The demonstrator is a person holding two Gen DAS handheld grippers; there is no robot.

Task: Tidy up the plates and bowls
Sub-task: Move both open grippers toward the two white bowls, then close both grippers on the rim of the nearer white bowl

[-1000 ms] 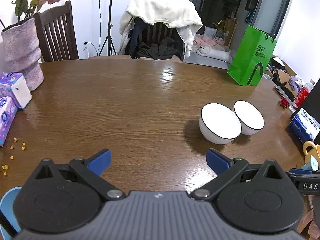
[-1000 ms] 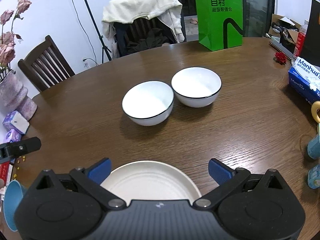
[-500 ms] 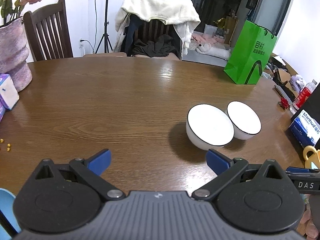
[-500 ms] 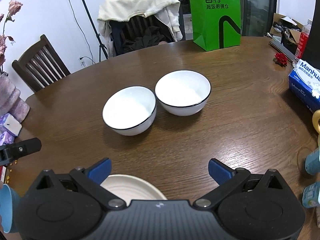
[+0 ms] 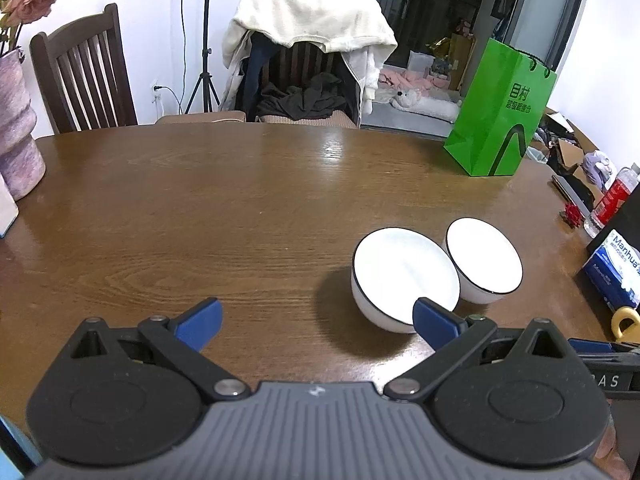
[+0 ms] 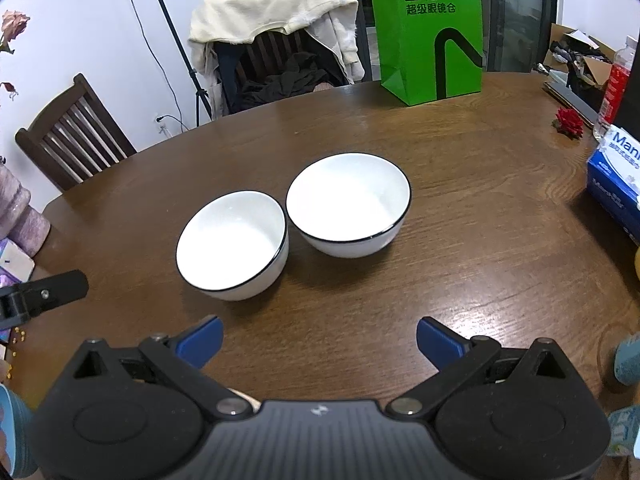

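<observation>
Bare tabletop [image 5: 224, 208] lies open from 9 to 12 o'clock; two touching bowls [image 6: 292, 226] block 12; green bag [image 6: 430, 36] stands behind at 1

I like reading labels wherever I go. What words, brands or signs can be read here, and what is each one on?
"目村" over "超级眼镜仓": green paper bag.
"Manhua": blue and white tissue box; smaller print is unreadable.
"AS", the start hidden: black bar at the left wrist view's right edge.
Red bottle label: too blurred to read.
The two white bowls carry no text.

Glossy white ceramic bowls [image 6: 348, 204], polished wood-grain table [image 6: 460, 168], shiny green paper bag [image 6: 430, 28]
</observation>
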